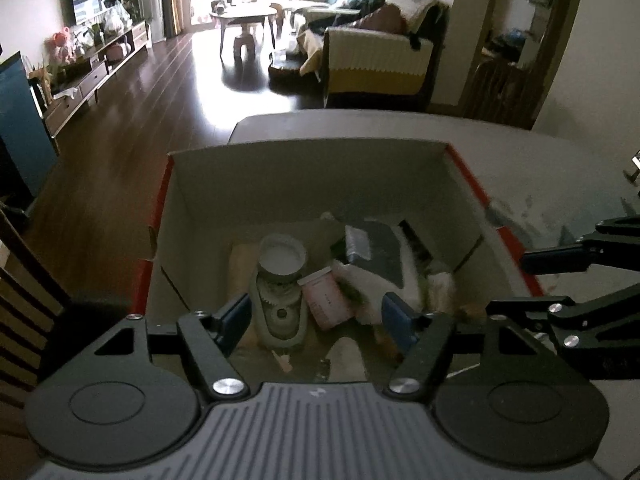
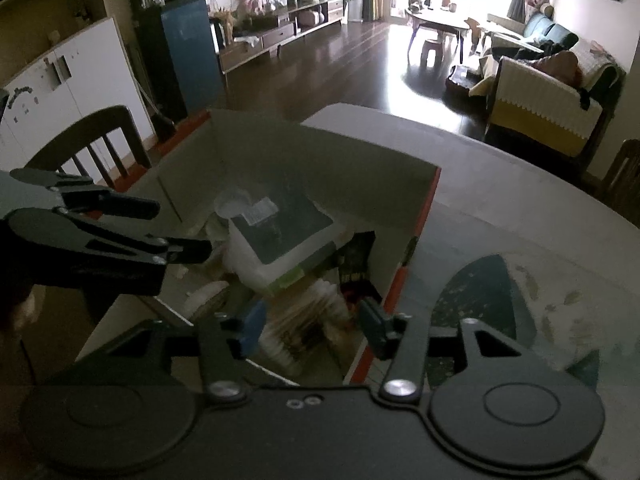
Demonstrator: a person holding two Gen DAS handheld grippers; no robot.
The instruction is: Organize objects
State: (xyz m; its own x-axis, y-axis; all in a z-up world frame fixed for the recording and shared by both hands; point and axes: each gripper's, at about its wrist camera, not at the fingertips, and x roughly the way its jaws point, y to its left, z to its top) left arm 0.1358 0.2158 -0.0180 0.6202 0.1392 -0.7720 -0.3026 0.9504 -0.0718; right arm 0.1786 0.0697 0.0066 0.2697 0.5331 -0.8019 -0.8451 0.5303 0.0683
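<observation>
Left wrist view: both grippers, left (image 1: 318,316) and right (image 2: 312,326), hover over the cardboard box (image 1: 304,168), jaws spread, empty.

Left wrist view: sits low behind its own fingers (image 1: 234,320), close above the open cardboard box (image 1: 308,168), angled down into it and facing across the tabletop (image 1: 560,168) toward the living room. The right gripper (image 1: 560,280) enters at its right edge.

Right wrist view: same close height, set further right, looking down over the box's right wall (image 2: 416,240), turned slightly left. The left gripper (image 2: 172,228) enters at its left edge.

Shared: box interior, tabletop, sofa (image 2: 540,92), coffee table (image 1: 244,14), TV cabinet (image 1: 92,68).
</observation>
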